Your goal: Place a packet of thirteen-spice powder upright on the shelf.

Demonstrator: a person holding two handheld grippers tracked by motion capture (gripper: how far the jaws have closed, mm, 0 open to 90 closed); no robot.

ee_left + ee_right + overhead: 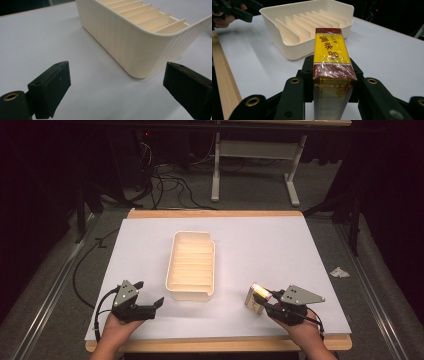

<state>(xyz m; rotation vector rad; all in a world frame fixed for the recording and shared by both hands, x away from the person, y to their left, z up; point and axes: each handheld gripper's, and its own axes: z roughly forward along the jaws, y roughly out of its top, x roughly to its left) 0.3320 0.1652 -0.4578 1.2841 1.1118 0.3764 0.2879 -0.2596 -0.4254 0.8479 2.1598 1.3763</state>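
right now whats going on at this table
A person works at a white-topped table with a two-jaw gripper in each hand. The right gripper is clamped on a yellow and dark red box wrapped in clear film, held near the table's front right. The left gripper sits open and holds nothing, close to the near end of a cream tray with divider slots in the middle of the table. The tray's slots hold nothing, so the box has not gone in yet.
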